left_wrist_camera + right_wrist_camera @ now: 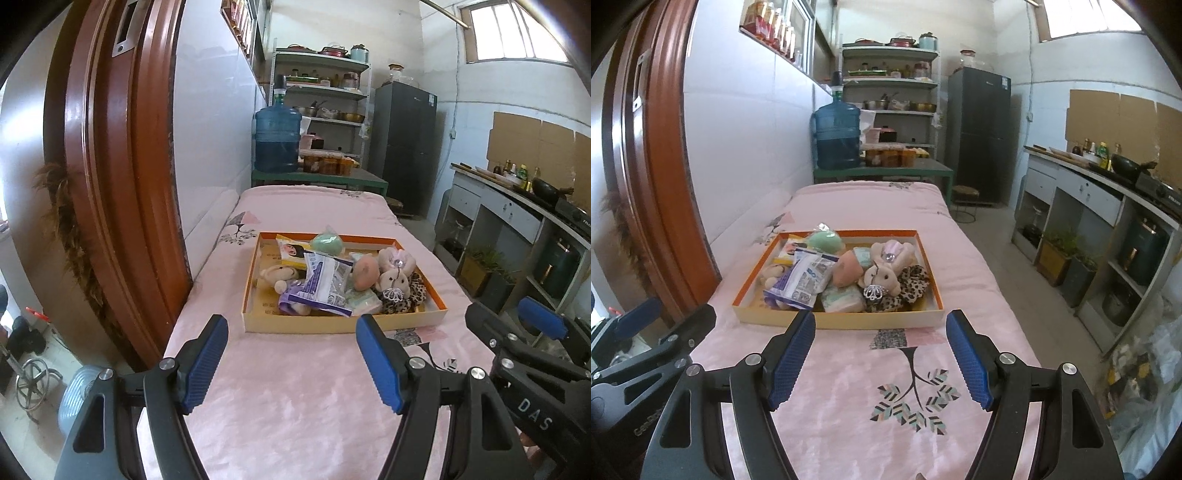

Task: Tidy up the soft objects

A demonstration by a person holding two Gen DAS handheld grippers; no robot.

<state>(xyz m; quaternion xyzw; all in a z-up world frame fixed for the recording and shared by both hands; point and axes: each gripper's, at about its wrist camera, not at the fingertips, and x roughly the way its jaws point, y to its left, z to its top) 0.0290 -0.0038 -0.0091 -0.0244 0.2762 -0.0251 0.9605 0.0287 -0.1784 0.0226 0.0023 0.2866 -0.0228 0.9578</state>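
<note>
While both hand-held grippers hover low over the pink blanket-covered bed (849, 369), the shallow orange-rimmed cardboard tray (332, 325) of soft things lies ahead of them, apart from either. The left gripper (291, 365) has its blue ribbed fingers (205, 363) spread wide with nothing between them, and the tray sits just beyond its fingertips, slightly to its right. The right gripper (879, 360) is likewise spread apart and empty, with the tray (827, 320) just past its tips and a little to its left.

Inside the tray lie a beige plush bunny with a pink bow (393, 267), a small cream teddy bear (279, 275) at the left side, a leopard-print fabric scrunchie (402, 301) at the near right corner, a crinkled white and purple plastic packet (321, 284) across the middle, a peach round plush (365, 273), and a mint-green round cushion in clear wrap (327, 243) at the far edge.

The bed runs along a white wall beside a red-brown wooden door frame (110, 184). Beyond its far end stand a blue water jug (277, 138) on a green table, a white metal shelf rack (325, 92) of pots, and a dark refrigerator (402, 147); a grey kitchen counter (517, 206) lines the right side.

Only the right wrist view shows the tree print with feathered leaves (916, 391) on the blanket in full, and a small round stool (964, 203) by the refrigerator. Only the left wrist view shows a pale blue fan (79, 395) on the floor at lower left. Each view catches the other gripper at its edge.
</note>
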